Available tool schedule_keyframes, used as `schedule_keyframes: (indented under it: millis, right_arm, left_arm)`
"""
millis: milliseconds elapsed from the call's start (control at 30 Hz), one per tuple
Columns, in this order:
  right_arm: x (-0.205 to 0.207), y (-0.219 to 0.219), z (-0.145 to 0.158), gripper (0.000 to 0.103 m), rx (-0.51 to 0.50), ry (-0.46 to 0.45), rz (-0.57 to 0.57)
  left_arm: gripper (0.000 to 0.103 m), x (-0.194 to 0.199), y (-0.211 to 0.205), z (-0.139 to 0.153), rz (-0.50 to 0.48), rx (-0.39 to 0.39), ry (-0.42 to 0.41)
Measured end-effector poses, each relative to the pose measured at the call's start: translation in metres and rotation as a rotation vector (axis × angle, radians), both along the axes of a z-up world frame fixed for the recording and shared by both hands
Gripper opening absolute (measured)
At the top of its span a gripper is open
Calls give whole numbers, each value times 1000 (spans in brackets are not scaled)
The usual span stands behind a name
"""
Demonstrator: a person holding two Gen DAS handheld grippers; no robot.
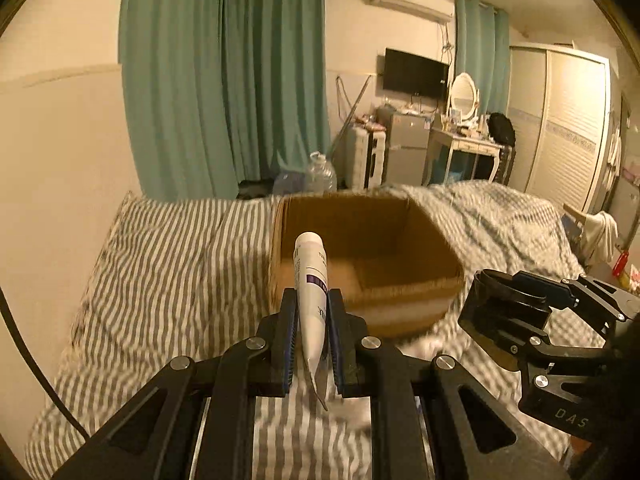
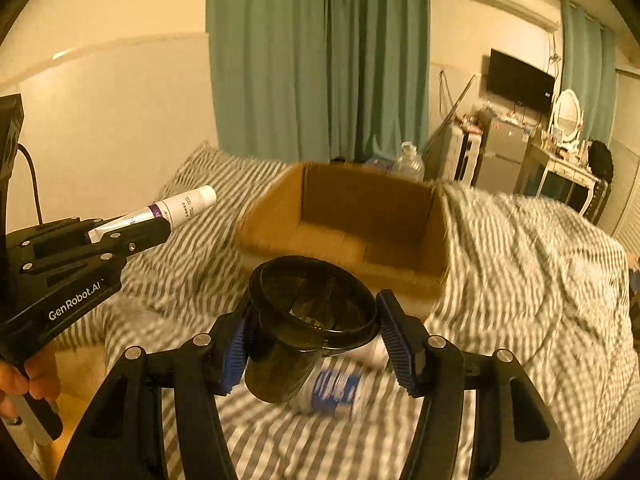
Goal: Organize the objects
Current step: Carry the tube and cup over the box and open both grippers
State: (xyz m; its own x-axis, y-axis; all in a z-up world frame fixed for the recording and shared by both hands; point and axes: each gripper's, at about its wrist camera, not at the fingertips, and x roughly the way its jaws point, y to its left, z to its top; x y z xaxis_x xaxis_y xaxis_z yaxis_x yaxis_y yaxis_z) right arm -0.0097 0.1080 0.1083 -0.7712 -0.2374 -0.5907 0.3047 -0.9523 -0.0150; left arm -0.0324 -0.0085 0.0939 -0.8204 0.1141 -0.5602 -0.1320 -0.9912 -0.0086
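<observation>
White tube (image 1: 311,292), purple band, cap end outermost: clamped between the pads of the left gripper (image 1: 312,344), crimped tail toward the wrist, long axis running forward along the fingers and up toward the box. Dark translucent cup (image 2: 308,320), mouth open toward the box: clamped about its wall by the right gripper (image 2: 314,344), jaws partly spread to the cup's width, both blue pads against it as far as can be told. Cardboard box (image 1: 368,248), flaps open, interior apparently bare: stands on the striped bedding (image 1: 168,280), ahead of and below both grippers, its near rim just beyond the tube's cap in the left view. Neither item is over the opening yet; both sit short of the near wall. Judged about equally near, the tube left of the cup. A white container with blue lettering (image 2: 340,388) lies on the bedding beneath the cup, not held. Beyond: green curtains (image 1: 224,80), water bottle (image 1: 320,174), wardrobe (image 1: 560,120). A hand (image 2: 24,376) grips the left tool's handle.
</observation>
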Motion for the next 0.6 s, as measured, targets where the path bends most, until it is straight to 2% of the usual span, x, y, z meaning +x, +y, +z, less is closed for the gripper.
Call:
schedule_keyframes:
  millis: [167, 333, 467, 600]
  right_arm:
    - [-45, 14, 34, 58, -39, 27, 5]
    - [-104, 24, 58, 58, -35, 61, -5]
    - [-159, 30, 59, 58, -19, 62, -45]
    - [-222, 47, 40, 58, -28, 21, -85]
  left_arm:
    - [14, -51, 7, 18, -16, 13, 4]
    - [14, -109, 21, 20, -29, 2, -2]
    - [14, -161, 35, 6, -32, -23, -33]
    - [14, -205, 41, -21, -29, -17, -86]
